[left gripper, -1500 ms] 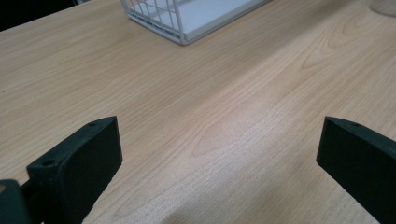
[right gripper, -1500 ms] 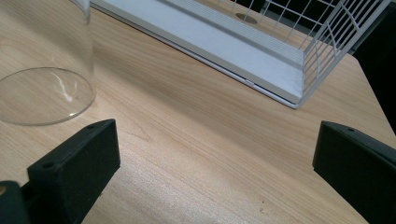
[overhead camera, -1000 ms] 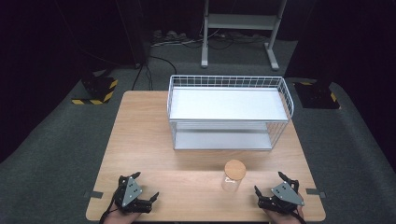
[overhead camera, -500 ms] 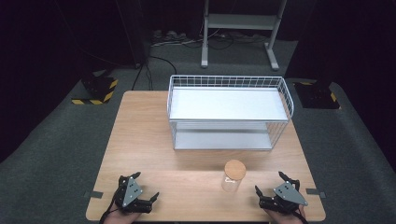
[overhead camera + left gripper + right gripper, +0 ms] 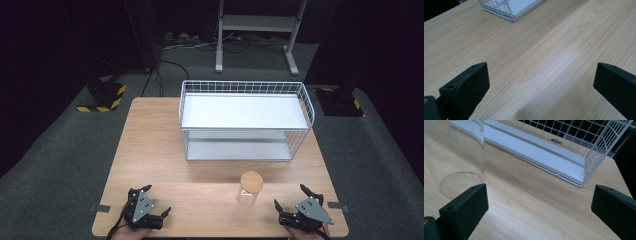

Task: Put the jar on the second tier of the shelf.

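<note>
A clear glass jar (image 5: 249, 190) with a round wooden lid stands on the wooden table (image 5: 150, 145), near the front and right of centre. My right gripper (image 5: 290, 196) rests open at the front right corner, a short way right of the jar. In the right gripper view the jar's glass wall (image 5: 466, 155) rises just left of the open jaws (image 5: 539, 195), outside the gap. My left gripper (image 5: 157, 199) lies open at the front left, with bare wood between its jaws (image 5: 541, 75).
A white two-tier wire rack (image 5: 245, 100) stands at the back middle of the table, both shelves bare; its corner (image 5: 509, 11) and lower shelf (image 5: 544, 152) appear in the gripper views. Dark floor, cables and a stand's feet lie beyond.
</note>
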`<state>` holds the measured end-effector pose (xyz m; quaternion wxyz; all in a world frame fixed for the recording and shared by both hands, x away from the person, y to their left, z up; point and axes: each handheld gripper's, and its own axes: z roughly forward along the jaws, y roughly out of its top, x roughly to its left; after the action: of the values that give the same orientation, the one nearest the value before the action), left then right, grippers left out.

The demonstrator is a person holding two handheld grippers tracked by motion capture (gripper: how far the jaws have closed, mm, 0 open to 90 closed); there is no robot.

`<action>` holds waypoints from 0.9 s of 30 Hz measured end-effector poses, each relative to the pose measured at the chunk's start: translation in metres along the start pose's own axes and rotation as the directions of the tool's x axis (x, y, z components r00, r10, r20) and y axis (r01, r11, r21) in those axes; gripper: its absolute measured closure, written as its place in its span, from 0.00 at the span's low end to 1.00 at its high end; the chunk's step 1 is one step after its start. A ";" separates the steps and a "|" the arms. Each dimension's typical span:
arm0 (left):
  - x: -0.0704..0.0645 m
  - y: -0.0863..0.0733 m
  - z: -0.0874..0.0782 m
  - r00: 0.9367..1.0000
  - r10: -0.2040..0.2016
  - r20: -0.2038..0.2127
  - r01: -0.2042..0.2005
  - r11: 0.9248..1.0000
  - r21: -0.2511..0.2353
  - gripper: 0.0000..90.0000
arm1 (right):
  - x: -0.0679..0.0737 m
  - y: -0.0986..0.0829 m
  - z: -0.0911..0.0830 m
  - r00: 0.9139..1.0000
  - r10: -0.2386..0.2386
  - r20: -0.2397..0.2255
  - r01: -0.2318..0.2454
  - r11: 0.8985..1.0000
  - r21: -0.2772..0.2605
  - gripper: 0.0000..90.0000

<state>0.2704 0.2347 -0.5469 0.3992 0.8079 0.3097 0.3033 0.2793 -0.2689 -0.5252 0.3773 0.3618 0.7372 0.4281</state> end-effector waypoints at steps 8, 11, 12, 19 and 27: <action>0.000 0.000 0.000 1.000 0.011 0.005 -0.011 1.000 0.002 0.01 | 0.008 0.007 -0.003 0.999 0.021 -0.038 -0.022 1.000 -0.022 0.01; 0.000 0.000 -0.001 1.000 0.008 0.007 -0.008 1.000 -0.002 0.01 | 0.010 0.009 -0.004 0.998 0.026 -0.051 -0.027 0.999 -0.031 0.01; 0.000 0.000 -0.001 1.000 0.007 0.007 -0.007 1.000 -0.003 0.01 | 0.012 0.010 -0.004 0.998 0.031 -0.058 -0.033 0.999 -0.036 0.00; -0.001 0.000 0.000 1.000 0.014 0.013 -0.014 1.000 0.000 0.01 | 0.021 0.015 0.000 0.994 0.059 -0.089 -0.064 0.996 -0.062 0.00; 0.000 0.000 -0.001 1.000 0.016 0.019 -0.016 1.000 -0.004 0.01 | 0.030 0.021 0.006 0.992 0.057 -0.110 -0.066 0.995 -0.076 0.00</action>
<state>0.2696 0.2350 -0.5468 0.4014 0.8124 0.2987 0.2994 0.2750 -0.2330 -0.5153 0.3377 0.3455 0.7275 0.4872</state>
